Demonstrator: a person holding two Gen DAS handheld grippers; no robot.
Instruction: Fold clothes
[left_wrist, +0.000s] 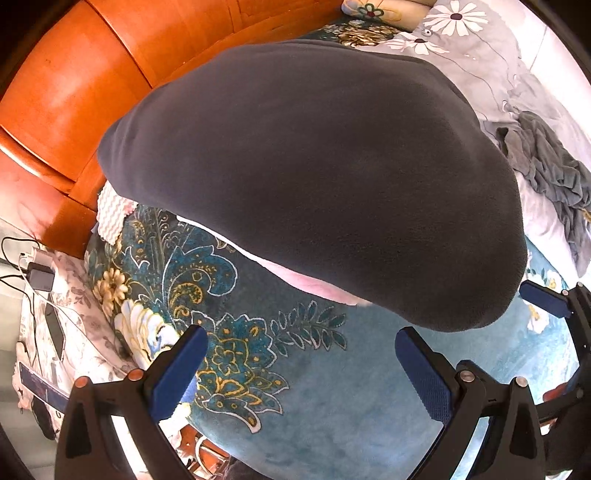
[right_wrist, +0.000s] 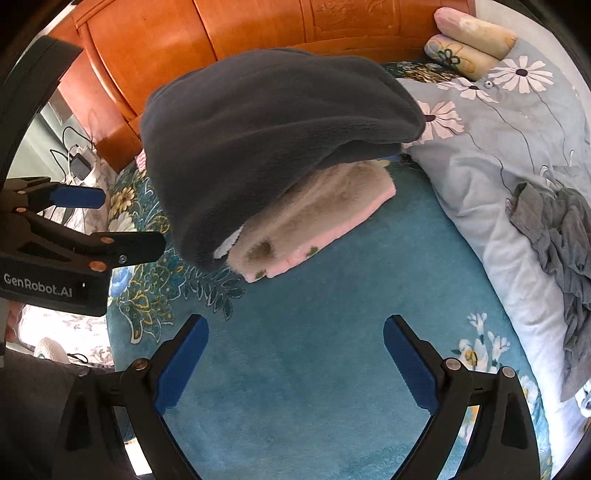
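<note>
On the teal floral blanket (right_wrist: 314, 332) of the bed, a folded dark grey fleece (right_wrist: 266, 136) lies atop a folded pink-and-beige garment (right_wrist: 314, 221) — a stack near the wooden headboard (right_wrist: 221, 37). Its long axis runs from near left to far right. Both tools hover empty, fingers spread: the left hand-held gripper (left_wrist: 301, 369) sits closest, the stack's near edge just ahead, while the right hand-held gripper (right_wrist: 295, 354) is farther back. A crumpled grey garment (right_wrist: 554, 229) lies unfolded at right, nearer the right one.
</note>
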